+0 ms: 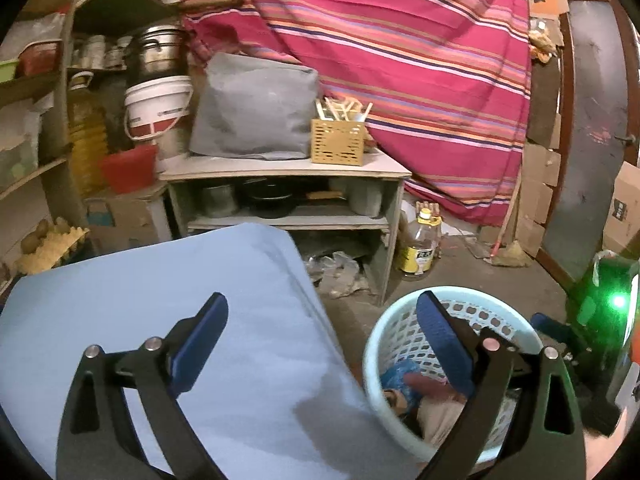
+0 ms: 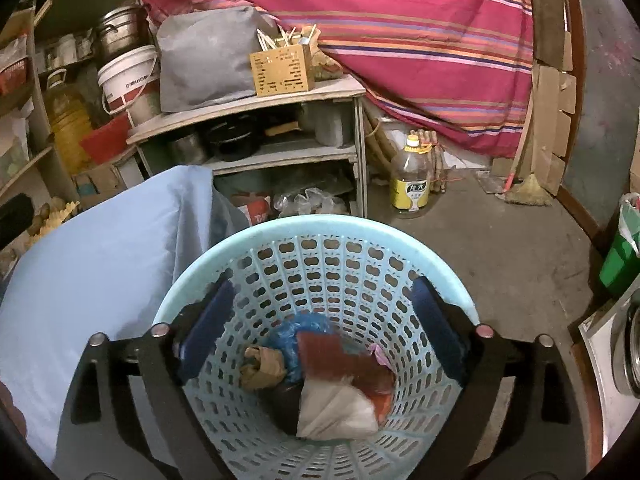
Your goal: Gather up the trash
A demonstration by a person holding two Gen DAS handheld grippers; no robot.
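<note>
A light blue perforated trash basket (image 2: 320, 236) stands on the floor. Inside lie several pieces of trash: a blue plastic bag (image 2: 308, 326), a red wrapper (image 2: 332, 356), a crumpled brown paper (image 2: 262, 366) and a white bag (image 2: 340, 408). My right gripper (image 2: 324, 320) is open and empty, right over the basket's mouth. My left gripper (image 1: 322, 336) is open and empty, above the edge of a table with a light blue cloth (image 1: 160, 320), with the basket (image 1: 384, 340) to its right. The right gripper's fingertip (image 1: 548, 322) shows at the right edge of the left wrist view.
A grey shelf unit (image 1: 288, 168) stands behind with a grey bag (image 1: 256, 108) and a yellow utensil box (image 1: 338, 142). An oil bottle (image 2: 412, 176) and a broom (image 2: 528, 192) are on the floor. A striped red cloth (image 1: 400, 60) hangs behind. A green bin (image 2: 620, 256) stands at right.
</note>
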